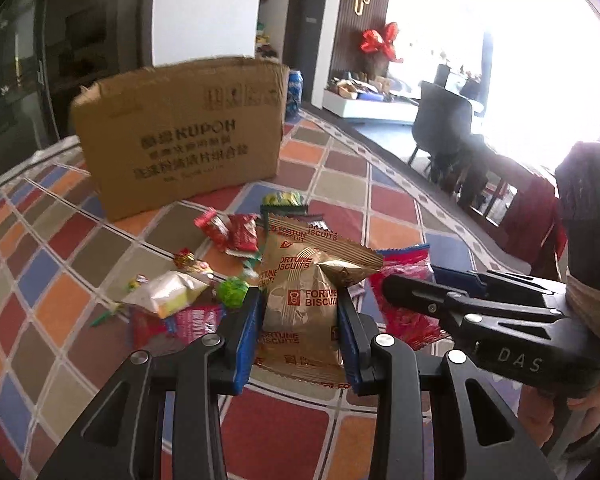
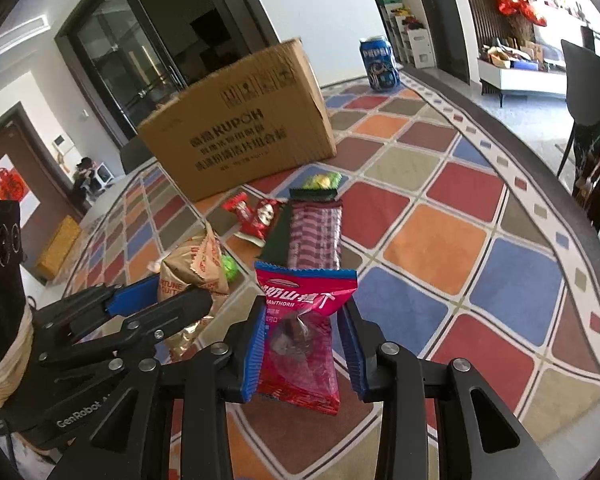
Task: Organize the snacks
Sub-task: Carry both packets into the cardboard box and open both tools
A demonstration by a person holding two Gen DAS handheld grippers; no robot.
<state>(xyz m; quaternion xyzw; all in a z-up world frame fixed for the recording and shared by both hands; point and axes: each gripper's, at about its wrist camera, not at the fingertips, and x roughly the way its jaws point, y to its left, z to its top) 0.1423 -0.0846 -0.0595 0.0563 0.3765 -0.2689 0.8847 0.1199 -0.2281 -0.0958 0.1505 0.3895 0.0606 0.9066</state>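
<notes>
My left gripper (image 1: 298,312) is shut on a gold Fortune Biscuits packet (image 1: 300,304), squeezed between its blue pads; more gold packets (image 1: 300,240) lie behind it. My right gripper (image 2: 304,332) is shut on a pink hawthorn snack packet (image 2: 300,340); it shows from the side in the left wrist view (image 1: 428,292). The left gripper with its gold packet (image 2: 192,276) shows at the left of the right wrist view. Loose snacks lie on the chequered tablecloth: red candies (image 1: 228,230), a green candy (image 1: 232,292), a white-yellow packet (image 1: 172,294), a purple striped bar (image 2: 316,236).
A brown cardboard box (image 1: 180,136) stands at the back of the table, also in the right wrist view (image 2: 240,120). A blue Pepsi can (image 2: 378,64) stands behind it to the right. Chairs (image 1: 444,124) stand beyond the table's right edge.
</notes>
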